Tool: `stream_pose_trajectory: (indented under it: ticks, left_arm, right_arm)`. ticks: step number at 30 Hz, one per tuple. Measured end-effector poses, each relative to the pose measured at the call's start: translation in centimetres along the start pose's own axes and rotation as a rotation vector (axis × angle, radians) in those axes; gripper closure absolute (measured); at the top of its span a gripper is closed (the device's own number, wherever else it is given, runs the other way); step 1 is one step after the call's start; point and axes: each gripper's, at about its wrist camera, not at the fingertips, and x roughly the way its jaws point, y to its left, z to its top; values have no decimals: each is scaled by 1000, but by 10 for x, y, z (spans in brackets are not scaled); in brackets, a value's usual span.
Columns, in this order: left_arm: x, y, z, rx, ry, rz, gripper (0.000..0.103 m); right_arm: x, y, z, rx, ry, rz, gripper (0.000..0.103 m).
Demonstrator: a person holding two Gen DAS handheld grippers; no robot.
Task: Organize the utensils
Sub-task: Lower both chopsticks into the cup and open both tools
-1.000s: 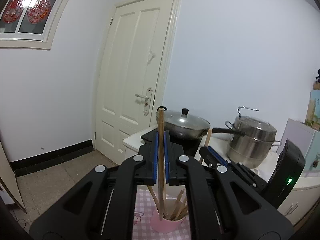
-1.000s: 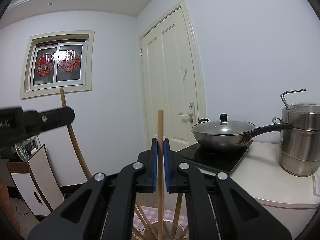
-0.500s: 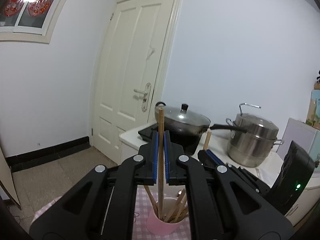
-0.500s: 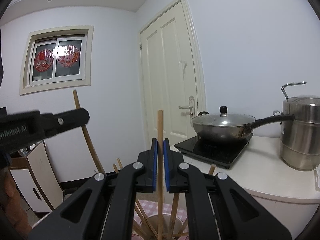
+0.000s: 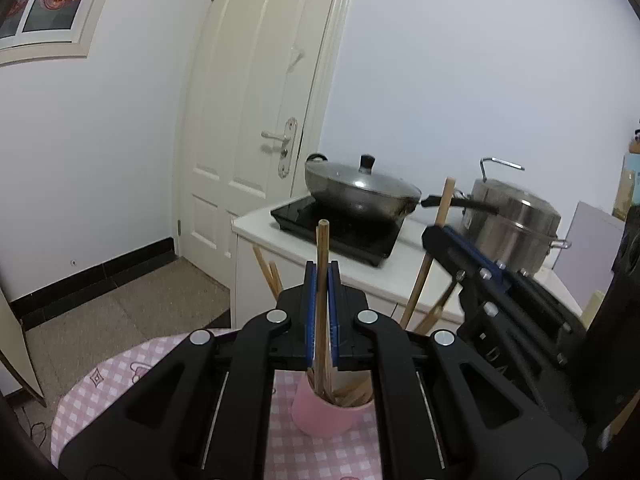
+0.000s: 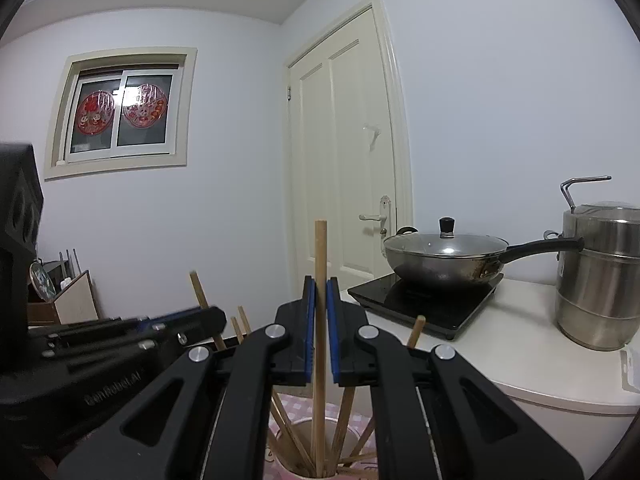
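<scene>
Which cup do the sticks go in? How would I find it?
Find the white counter with the black stove and lidded wok. In front of it is a table with a pink checked cloth. The cup stands there: pink, round, wooden chopsticks sticking out.

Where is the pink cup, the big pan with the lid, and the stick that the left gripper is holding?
pink cup [image 5: 326, 416]: left wrist view, on its front wall.
pan [image 6: 440, 268]: right wrist view, on its steel side below the lid.
chopstick in the left gripper [image 5: 322, 248]: left wrist view, on its upper shaft.
</scene>
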Motion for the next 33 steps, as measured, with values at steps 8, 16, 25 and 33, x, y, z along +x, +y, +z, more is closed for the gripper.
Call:
stream_pose_trajectory:
  ticks: [8, 16, 25, 33]
  left_arm:
    - [5, 4, -14, -7, 64, -18, 97]
    - [1, 4, -15, -10, 85, -24, 97]
    - [-4, 3, -13, -30, 119, -50, 96]
    - [-11, -3, -12, -20, 141, -57, 95]
  right_arm:
    - [-6, 3, -6, -23, 16, -8, 98]
    - [-10, 2, -16, -18, 49, -17, 98]
    - [-9, 0, -24, -5, 102, -24, 97]
    - [-13, 0, -25, 11, 140, -30, 84]
